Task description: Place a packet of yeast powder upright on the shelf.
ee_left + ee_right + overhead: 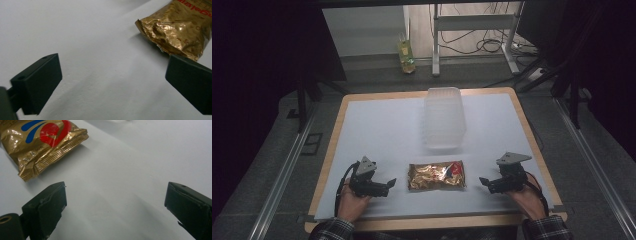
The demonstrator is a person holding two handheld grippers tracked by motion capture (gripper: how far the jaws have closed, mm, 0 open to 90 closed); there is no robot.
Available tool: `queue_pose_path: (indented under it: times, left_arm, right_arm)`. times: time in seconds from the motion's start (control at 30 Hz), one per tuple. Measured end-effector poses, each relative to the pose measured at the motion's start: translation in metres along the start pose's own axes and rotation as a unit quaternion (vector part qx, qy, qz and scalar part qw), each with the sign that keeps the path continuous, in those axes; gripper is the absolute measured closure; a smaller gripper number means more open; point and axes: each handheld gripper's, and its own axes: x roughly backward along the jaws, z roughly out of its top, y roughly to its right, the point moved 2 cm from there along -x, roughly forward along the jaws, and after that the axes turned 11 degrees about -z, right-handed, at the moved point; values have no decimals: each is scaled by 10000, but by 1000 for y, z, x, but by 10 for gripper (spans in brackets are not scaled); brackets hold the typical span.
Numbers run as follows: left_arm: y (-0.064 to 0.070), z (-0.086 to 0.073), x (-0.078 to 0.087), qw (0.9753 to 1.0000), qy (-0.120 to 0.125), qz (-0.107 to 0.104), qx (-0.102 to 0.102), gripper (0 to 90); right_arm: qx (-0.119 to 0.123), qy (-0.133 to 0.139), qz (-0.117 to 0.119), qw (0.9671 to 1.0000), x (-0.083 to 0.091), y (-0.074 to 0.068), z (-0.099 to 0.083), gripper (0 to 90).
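Gold foil packet (pixel 436 176) flat on table (pixel 377 130), left tongs (pixel 391 184) and right tongs (pixel 482 181) spread, flanking it

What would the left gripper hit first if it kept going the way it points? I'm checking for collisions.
Probably the crinkled gold foil snack bag: the left gripper, jaws open and empty, points at the bag's near end across bare white table. In its own view the bag sits off-centre, so it may clip only the corner.

In the left gripper view, the gold snack bag (pixel 180 30) is cut off at the 1 o'clock corner. In the right gripper view it (pixel 42 142) is cropped at 11 o'clock, its print unreadable.
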Motion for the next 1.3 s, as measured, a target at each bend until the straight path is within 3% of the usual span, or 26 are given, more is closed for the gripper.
queue_pose_path:
  times: [0.13, 0.2, 0.47, 0.6, 1.0, 1.3]
  left_arm:
    - [0, 1, 1, 9999, 104, -9, -28, 0]
    - [0, 1, -1, 9999, 111, -122, -12, 0]
    - [1, 4, -6, 9997, -61, -231, -103, 0]
    - [0, 5, -6, 9996, -52, -283, -46, 6]
    - [2, 8, -3, 9995, -29, -305, -64, 16]
    - [6, 10, 1, 9994, 76, -289, -183, 86]
  right_arm:
    - [-74, 23, 35, 10000, 0, 2, 0, 36]
    - [-38, 34, 43, 10000, 0, 1, 0, 35]
    - [4, -1, 68, 10000, 0, 1, -1, 35]
    - [44, -54, 75, 9999, 0, 0, -1, 35]
    - [61, -84, 72, 9999, 0, -2, 1, 35]
    - [6, -11, 112, 9999, 2, -4, 3, 36]
